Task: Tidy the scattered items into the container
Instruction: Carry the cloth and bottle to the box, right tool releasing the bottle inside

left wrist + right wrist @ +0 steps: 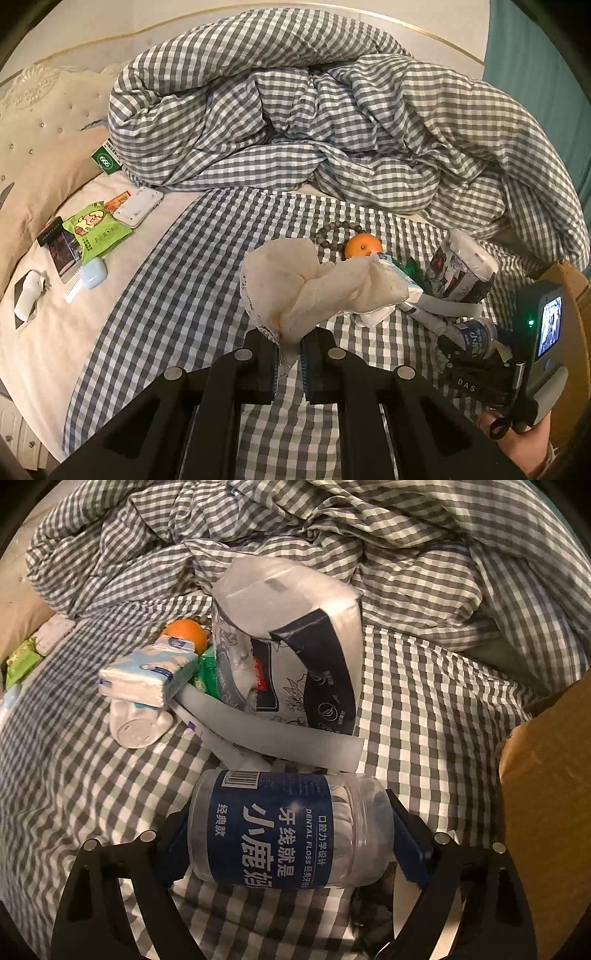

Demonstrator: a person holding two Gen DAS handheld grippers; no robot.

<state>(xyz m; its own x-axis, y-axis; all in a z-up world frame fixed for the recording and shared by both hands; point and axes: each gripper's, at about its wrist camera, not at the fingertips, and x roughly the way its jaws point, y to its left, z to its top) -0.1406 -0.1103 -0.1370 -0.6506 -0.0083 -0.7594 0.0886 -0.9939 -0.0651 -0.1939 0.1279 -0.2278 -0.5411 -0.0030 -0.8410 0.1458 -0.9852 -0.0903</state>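
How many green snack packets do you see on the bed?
2: one green packet lies on the cream sheet at the left, and another green packet is partly hidden beside the orange. More may be hidden under the blanket.

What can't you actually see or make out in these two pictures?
- Cardboard box: right wrist view, cut off by the edge; inside hidden.
- Green packet: right wrist view, mostly hidden by the tissue pack.
- Bead bracelet: left wrist view, partly behind the held cream cloth.
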